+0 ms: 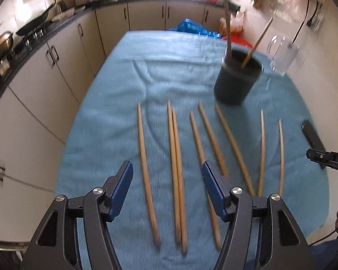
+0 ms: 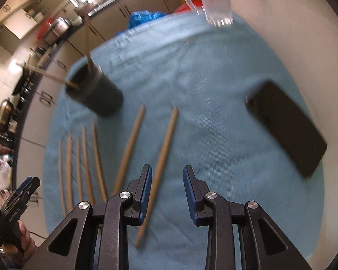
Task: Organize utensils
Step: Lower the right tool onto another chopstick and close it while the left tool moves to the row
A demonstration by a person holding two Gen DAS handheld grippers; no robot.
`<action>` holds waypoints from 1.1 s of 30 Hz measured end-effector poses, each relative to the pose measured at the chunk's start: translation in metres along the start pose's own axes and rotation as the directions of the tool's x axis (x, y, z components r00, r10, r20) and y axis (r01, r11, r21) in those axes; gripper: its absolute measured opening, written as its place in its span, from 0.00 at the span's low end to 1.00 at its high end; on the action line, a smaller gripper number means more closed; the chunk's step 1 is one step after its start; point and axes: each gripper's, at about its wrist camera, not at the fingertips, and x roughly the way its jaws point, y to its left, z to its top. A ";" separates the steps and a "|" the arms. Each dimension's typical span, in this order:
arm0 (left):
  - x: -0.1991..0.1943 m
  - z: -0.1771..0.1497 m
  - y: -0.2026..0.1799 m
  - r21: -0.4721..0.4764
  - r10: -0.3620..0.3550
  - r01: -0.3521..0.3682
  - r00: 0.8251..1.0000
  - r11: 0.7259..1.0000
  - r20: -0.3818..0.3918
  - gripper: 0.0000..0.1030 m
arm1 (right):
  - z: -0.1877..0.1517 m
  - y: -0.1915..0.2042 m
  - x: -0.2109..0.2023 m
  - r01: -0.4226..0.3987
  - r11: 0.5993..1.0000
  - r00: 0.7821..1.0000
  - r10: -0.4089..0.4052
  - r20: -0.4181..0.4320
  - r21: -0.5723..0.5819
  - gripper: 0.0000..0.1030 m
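Note:
Several wooden chopsticks (image 1: 225,135) lie side by side on the blue cloth (image 1: 124,90). A dark cup (image 1: 236,83) behind them holds two more, leaning out. My left gripper (image 1: 167,166) hovers open above a touching pair of chopsticks (image 1: 174,157), its pads clear of them. In the right wrist view, my right gripper (image 2: 167,168) is open over one chopstick (image 2: 166,139) that runs under its left finger (image 2: 146,184). The dark cup (image 2: 97,94) stands to the upper left there. Nothing is held.
A black phone (image 2: 286,128) lies on the cloth at the right, near the white wall. A clear glass mug (image 1: 281,54) stands behind the cup. Kitchen cabinets (image 1: 56,56) and a counter with pans run along the left and back.

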 end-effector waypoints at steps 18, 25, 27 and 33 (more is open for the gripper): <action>0.001 -0.017 0.051 -0.197 -0.012 0.004 0.999 0.980 -0.037 0.61 | 0.033 -0.012 0.029 -0.035 0.990 0.998 0.042 -0.049 0.139 0.30; -0.004 -0.025 0.066 -0.217 -0.008 0.001 1.000 0.976 -0.030 0.61 | 0.064 -0.013 0.059 0.005 0.981 0.995 0.015 -0.102 0.195 0.30; -0.005 -0.026 0.071 -0.223 -0.004 -0.002 1.000 0.975 -0.029 0.61 | 0.070 -0.011 0.067 0.030 0.982 0.993 -0.008 -0.119 0.188 0.30; -0.005 -0.029 0.086 -0.245 0.006 -0.016 0.999 0.969 -0.041 0.61 | 0.076 0.004 0.076 0.086 0.988 0.989 -0.070 -0.130 0.127 0.25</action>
